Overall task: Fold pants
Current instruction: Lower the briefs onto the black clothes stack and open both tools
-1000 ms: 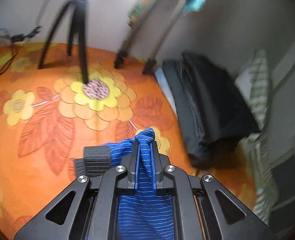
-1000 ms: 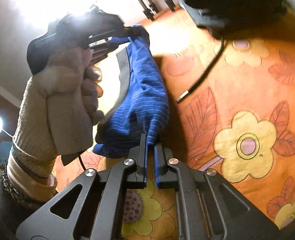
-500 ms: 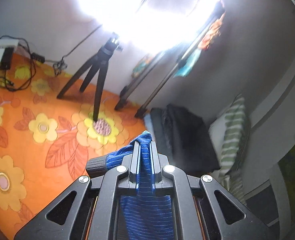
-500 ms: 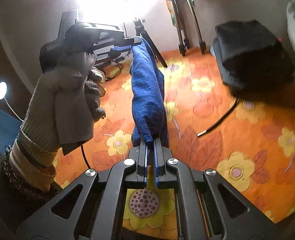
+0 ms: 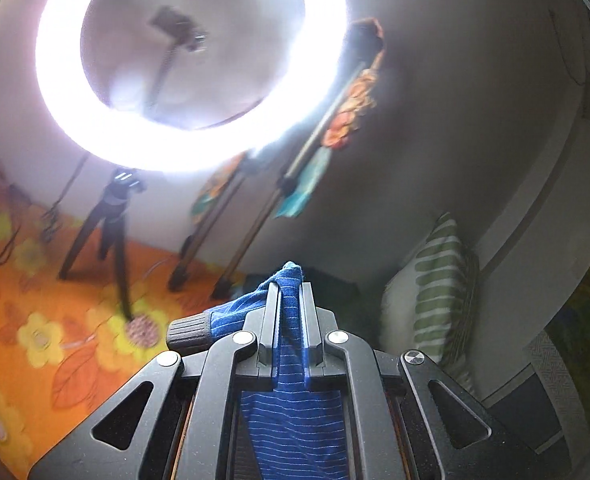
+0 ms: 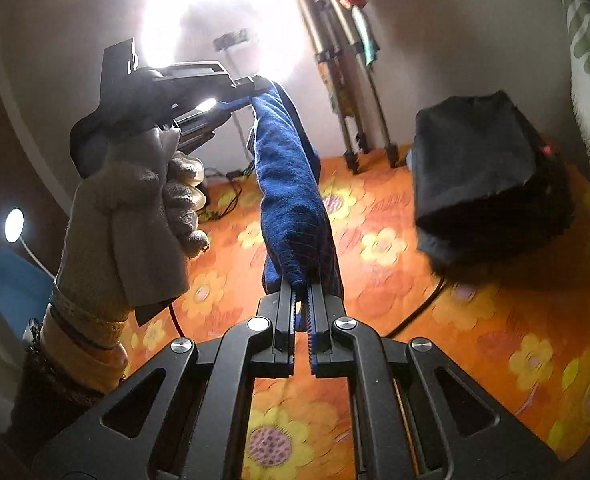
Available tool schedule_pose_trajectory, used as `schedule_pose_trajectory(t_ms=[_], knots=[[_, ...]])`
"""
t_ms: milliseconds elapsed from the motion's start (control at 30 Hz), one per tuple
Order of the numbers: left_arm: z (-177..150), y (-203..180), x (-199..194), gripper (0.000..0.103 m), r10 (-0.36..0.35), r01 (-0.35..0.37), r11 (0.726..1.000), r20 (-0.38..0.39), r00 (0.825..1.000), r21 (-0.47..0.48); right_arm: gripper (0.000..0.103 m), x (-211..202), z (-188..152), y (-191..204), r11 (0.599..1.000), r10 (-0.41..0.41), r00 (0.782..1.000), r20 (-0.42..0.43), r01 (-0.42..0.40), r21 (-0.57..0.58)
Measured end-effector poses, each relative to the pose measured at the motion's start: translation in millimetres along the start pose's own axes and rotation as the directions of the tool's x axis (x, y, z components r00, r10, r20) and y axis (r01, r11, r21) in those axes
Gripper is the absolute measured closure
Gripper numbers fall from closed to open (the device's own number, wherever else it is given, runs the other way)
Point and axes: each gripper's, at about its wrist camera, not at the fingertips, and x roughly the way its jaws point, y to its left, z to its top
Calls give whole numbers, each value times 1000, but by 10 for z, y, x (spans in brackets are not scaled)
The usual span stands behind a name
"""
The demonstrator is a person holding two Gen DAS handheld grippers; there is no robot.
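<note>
The blue pinstriped pants [image 6: 291,204] hang stretched in the air between my two grippers, above the orange flowered bedspread [image 6: 475,340]. My left gripper [image 5: 289,300] is shut on one bunched end of the pants [image 5: 291,420], tilted up toward the wall. It also shows in the right wrist view [image 6: 255,88], held by a gloved hand [image 6: 135,220]. My right gripper [image 6: 303,292] is shut on the other end of the pants, lower and nearer to me.
A stack of dark folded clothes [image 6: 487,188] lies at the right. A ring light [image 5: 183,64] on a tripod [image 5: 111,232] and further stand legs [image 6: 359,128] stand at the far edge. A green striped pillow [image 5: 435,292] leans at the right. A cable [image 6: 415,316] crosses the spread.
Both grippers have risen with the pants and tilted upward. The pants have gone from slack over the spread to stretched in the air. The ring light now fills the left view.
</note>
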Motion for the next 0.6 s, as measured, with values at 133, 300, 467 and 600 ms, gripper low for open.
schedule_pose_trajectory(t_ms=[133,300,467,600], knots=[[120,-260,301,97,-7,6,999,14,1000,46,98,-31,234,-240,1000,-7,1000,31,7,-3],[169,-520,744,97,1,-1,996,-4,1000,94,98,51,427,-657,999,-1,999,48,-1,41],[79,-792,1375,97,33,-25,987,-47,998,161,98,144,541,-1174,993,5,998,67,-13,118],[-104,-963,1987,97,83,-60,974,-99,992,217,98,255,601,-1603,983,5,998,67,-18,184]])
